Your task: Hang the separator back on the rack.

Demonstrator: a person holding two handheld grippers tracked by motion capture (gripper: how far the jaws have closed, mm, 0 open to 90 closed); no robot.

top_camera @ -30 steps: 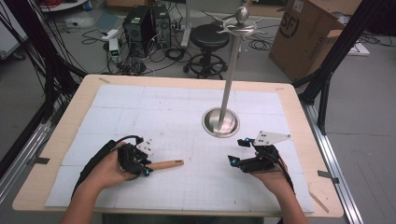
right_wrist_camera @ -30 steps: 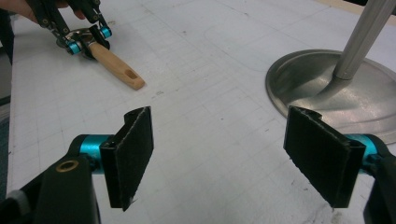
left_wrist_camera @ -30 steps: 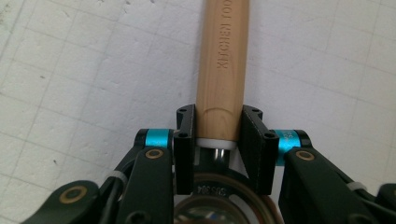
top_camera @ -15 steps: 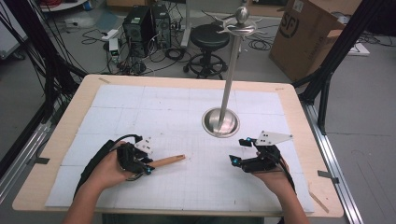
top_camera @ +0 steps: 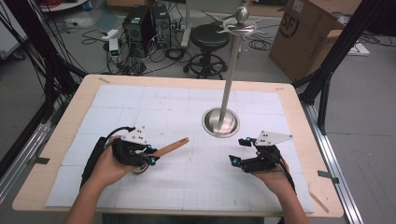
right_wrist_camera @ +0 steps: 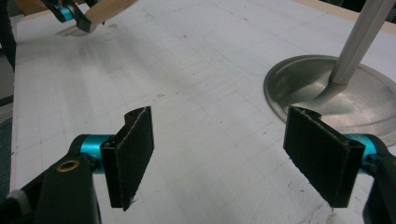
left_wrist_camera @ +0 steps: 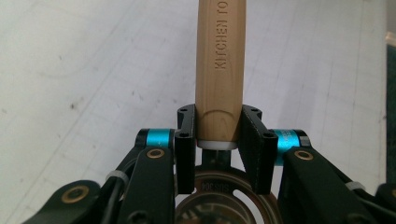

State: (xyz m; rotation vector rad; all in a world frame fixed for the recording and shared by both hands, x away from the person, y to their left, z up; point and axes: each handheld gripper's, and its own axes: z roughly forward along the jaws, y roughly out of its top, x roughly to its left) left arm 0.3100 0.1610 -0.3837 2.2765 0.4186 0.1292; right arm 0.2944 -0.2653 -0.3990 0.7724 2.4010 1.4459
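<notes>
A kitchen utensil with a wooden handle (top_camera: pixel 171 147) is held by the left gripper (top_camera: pixel 140 156) over the lower left part of the white gridded mat (top_camera: pixel 187 107). In the high view its long axis runs from about 8 o'clock to about 2 o'clock, with the free end of the handle toward 2 o'clock and raised off the mat, roughly toward the round base (top_camera: pixel 220 122) of the metal stand. A metal part of the utensil (top_camera: pixel 139 169) is seen under the gripper, at the 8 o'clock end.

In the left gripper view the handle (left_wrist_camera: pixel 219 70) is clamped between the two black jaws close to where it meets the metal part, and it runs straight away from the camera toward 12 o'clock. The stamped word KITCHEN is legible along it there, which cannot be read from above. A white collar and a slotted metal part bearing some stamped letters are seen below the jaws; the kind of utensil cannot be told.

The right gripper (top_camera: pixel 243 156) is held at the lower right of the mat, at about 5 o'clock of the stand's base. In the right gripper view (right_wrist_camera: pixel 231 161) its jaws are seen standing apart with nothing between them, and the stand's pole (right_wrist_camera: pixel 359 39) is seen rising from the base at 2 o'clock.
</notes>
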